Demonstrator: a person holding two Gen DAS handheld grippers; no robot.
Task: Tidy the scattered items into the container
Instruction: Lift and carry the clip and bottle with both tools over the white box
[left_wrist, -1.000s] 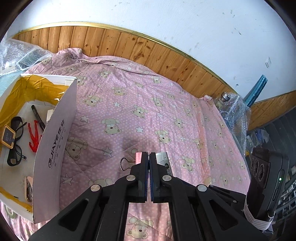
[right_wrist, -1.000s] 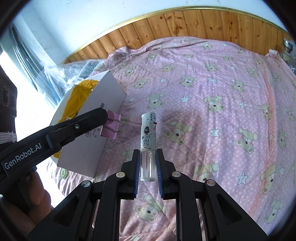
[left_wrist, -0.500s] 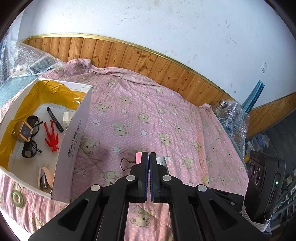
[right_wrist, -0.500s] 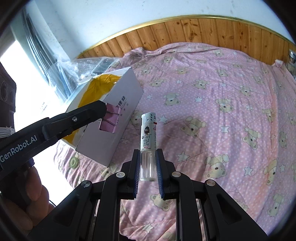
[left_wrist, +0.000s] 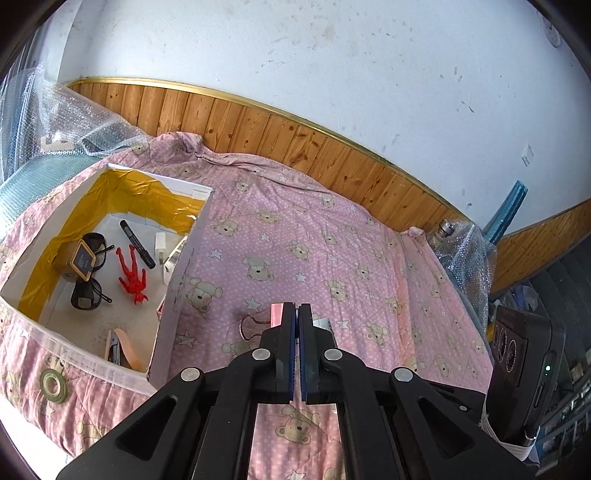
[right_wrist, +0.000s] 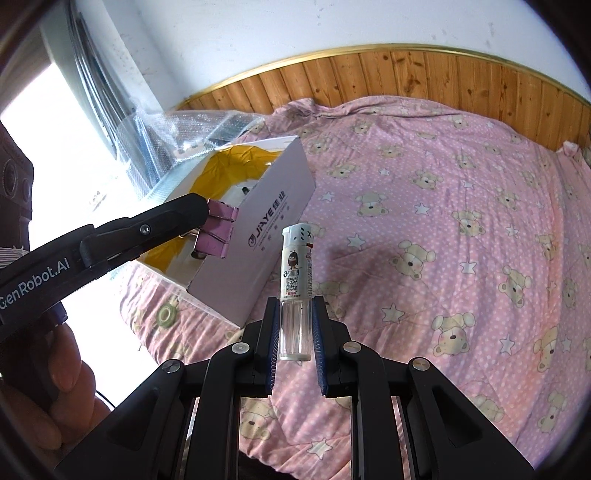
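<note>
The white-labelled lighter with a clear plastic body (right_wrist: 295, 291) stands upright in the right gripper (right_wrist: 294, 332), which is clamped on its clear base, long axis vertical, cap up, above the pink bear-print bed quilt (right_wrist: 443, 221). The left gripper (left_wrist: 297, 314), closed, pinches a pink binder clip (right_wrist: 218, 236) beside the white cardboard box lined with yellow tape (left_wrist: 181, 280). Sunglasses (left_wrist: 88, 280), a red figure (left_wrist: 132, 275) and a black marker (left_wrist: 137, 249) already lie inside; both held items apparently remain to be dropped in.

A pink quilted bedspread (left_wrist: 295, 236) shows cream teddy bears, white stars and dots. The white cardboard box (right_wrist: 258, 236) is lined with yellow tape, holding a red plastic figure (left_wrist: 133, 275).
</note>
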